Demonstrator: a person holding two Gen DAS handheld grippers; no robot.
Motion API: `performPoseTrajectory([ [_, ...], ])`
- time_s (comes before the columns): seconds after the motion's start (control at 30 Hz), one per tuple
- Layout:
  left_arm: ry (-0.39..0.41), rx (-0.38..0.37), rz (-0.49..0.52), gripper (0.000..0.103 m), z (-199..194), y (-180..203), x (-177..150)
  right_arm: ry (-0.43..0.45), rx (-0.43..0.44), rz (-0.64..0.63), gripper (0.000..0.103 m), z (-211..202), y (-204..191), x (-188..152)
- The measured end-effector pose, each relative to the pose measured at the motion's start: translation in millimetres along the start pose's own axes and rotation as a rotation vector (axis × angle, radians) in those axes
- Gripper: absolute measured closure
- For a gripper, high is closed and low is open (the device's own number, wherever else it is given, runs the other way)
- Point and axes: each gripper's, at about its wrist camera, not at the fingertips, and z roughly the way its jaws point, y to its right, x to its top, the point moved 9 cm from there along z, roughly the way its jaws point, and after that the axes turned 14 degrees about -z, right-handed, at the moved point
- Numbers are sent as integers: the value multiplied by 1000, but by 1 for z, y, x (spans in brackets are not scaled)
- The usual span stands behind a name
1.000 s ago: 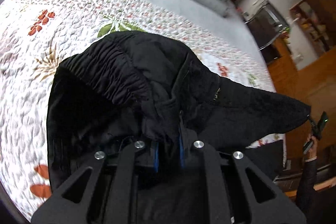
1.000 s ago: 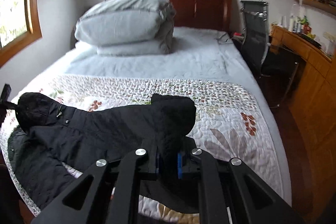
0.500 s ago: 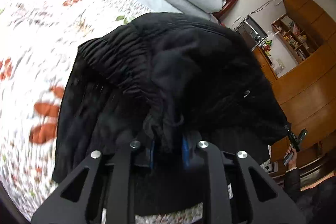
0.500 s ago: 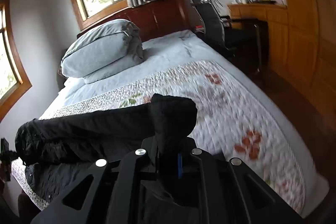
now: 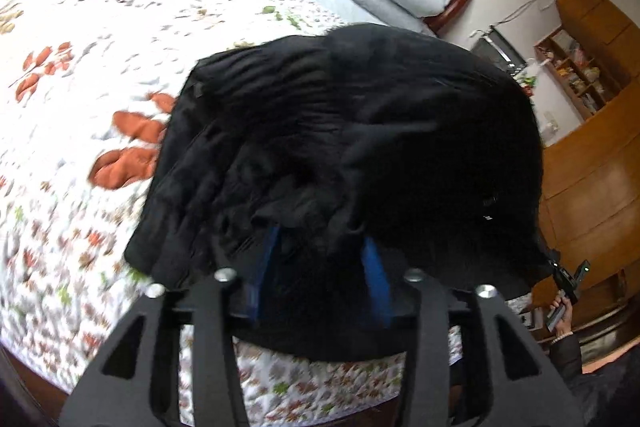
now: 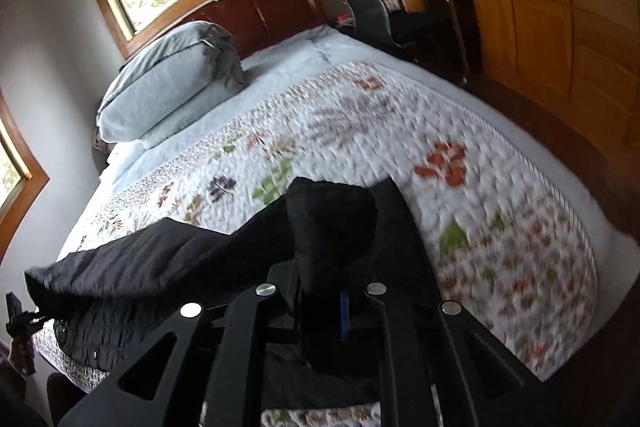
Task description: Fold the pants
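- The black pants (image 5: 360,147) lie bunched on the bed's floral quilt (image 5: 80,67): soft, limp, probably light; best taken at hem or waistband.
- Left gripper (image 5: 320,267) has just been opening, cloth still between its blue pads.
- Right gripper (image 6: 324,307) is clamped on a fold.
- Pillows (image 6: 168,83) and a wooden headboard (image 6: 260,15) beyond.

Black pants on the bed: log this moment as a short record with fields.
garment: black pants, bunched on the floral quilt
left claw: jaws have just been opening, apart, fabric lying between them
right claw: shut on a fold of the pants
other claw seen: right claw at the garment's far end in the left wrist view
bedding: folded grey duvet by the headboard
fold state: not yet flat
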Motion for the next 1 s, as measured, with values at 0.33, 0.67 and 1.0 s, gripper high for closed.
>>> performPoseTrajectory([
  [0.33,-4,106,-82,14,-33,-18,-57,-92,-119,3,33,1,14,-42],
  [0.67,38,-45,-184,4,-25,41,-93,-70,-157,0,16,-53,-20,-47],
  [1.0,127,-4,-452,4,13,29,-46,7,25,-107,14,-72,-126,-26],
])
